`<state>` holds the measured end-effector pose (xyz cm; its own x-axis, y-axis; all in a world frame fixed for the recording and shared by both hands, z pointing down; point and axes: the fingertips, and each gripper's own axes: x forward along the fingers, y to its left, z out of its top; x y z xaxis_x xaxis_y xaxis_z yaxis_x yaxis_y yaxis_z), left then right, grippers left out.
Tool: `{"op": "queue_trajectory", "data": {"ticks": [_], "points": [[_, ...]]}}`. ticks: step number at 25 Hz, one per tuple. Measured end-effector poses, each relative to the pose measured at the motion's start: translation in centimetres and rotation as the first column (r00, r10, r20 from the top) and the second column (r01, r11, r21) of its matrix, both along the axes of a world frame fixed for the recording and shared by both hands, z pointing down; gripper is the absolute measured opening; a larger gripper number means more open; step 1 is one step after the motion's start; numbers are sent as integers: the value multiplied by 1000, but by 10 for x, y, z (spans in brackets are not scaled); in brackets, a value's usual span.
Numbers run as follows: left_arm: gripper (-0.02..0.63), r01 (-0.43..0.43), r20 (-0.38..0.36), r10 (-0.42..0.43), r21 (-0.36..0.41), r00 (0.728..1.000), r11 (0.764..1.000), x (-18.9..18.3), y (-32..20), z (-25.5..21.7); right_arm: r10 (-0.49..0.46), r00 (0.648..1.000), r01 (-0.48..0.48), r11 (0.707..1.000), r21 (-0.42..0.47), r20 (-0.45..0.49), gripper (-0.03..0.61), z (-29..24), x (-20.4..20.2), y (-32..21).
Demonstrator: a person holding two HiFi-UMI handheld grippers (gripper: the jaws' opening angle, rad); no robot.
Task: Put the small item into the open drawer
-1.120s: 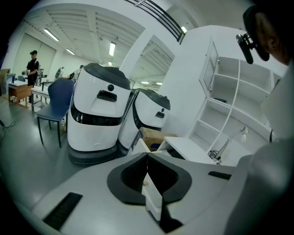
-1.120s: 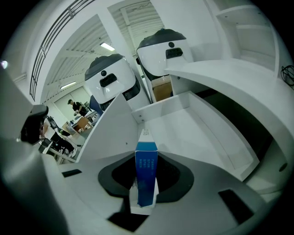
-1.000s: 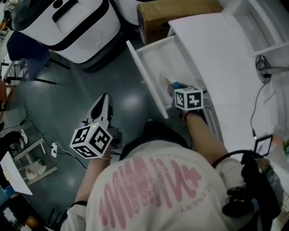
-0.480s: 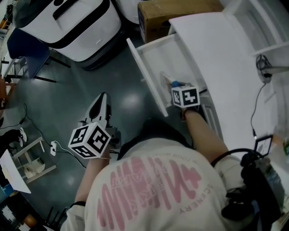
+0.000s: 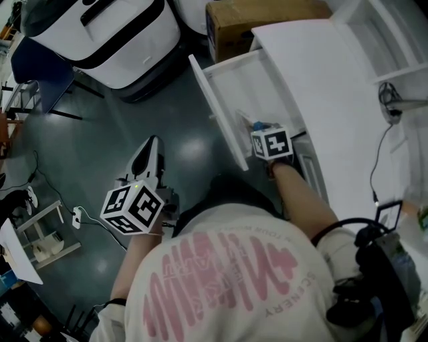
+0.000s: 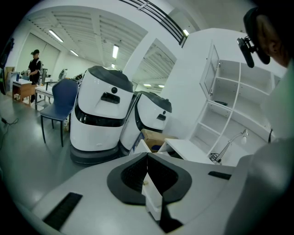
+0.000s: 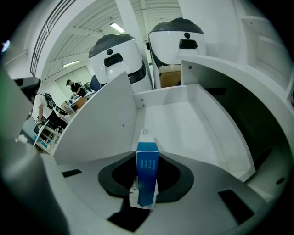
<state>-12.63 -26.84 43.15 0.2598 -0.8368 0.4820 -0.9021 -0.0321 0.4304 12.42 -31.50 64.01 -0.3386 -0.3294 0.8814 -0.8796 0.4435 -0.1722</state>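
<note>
Since a second ago the right tongs' marker cube (image 5: 271, 142) has crept a little up and to the left, deeper over the drawer, while the left tongs have hardly shifted.

The small blue box (image 7: 147, 176) stands upright, clenched between the pads of the right tongs (image 7: 147, 156). In the head view only a blue corner (image 5: 263, 125) peeks out ahead of the cube. The box hangs over the white floor of the open drawer (image 7: 183, 124), near the end closest to the person and just beside the drawer's tall front panel (image 5: 215, 110). Whether its lower edge touches the drawer floor cannot be told. The rest of the drawer floor ahead of the box shows only a small pale mark (image 7: 145, 132).

The drawer juts out from under the white bench (image 5: 321, 73), and a brown cardboard box (image 5: 261, 20) sits on the floor just beyond it.

The left tongs (image 6: 147, 160) are well apart from all this, held over the dark grey floor (image 5: 100, 127) with their tips pressed together on nothing. They point toward two large white machines (image 6: 103, 114) and, to the right, a white shelf unit (image 6: 225, 101).
</note>
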Motion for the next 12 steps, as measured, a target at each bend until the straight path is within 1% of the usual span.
{"op": "queue_trajectory", "data": {"ticks": [3,8,12], "points": [[31,5,2,-5,-7,1000,1000,0,4,2,-20,1000,20,1000,-1,-9,94,2,1,-1],[31,10,3,-10,-16,1000,1000,-4,4,3,-25,1000,25,1000,-13,-18,100,5,7,-1],[31,-5,-3,5,-17,1000,1000,3,-1,2,-40,999,39,999,-21,-20,107,6,11,-3]]}}
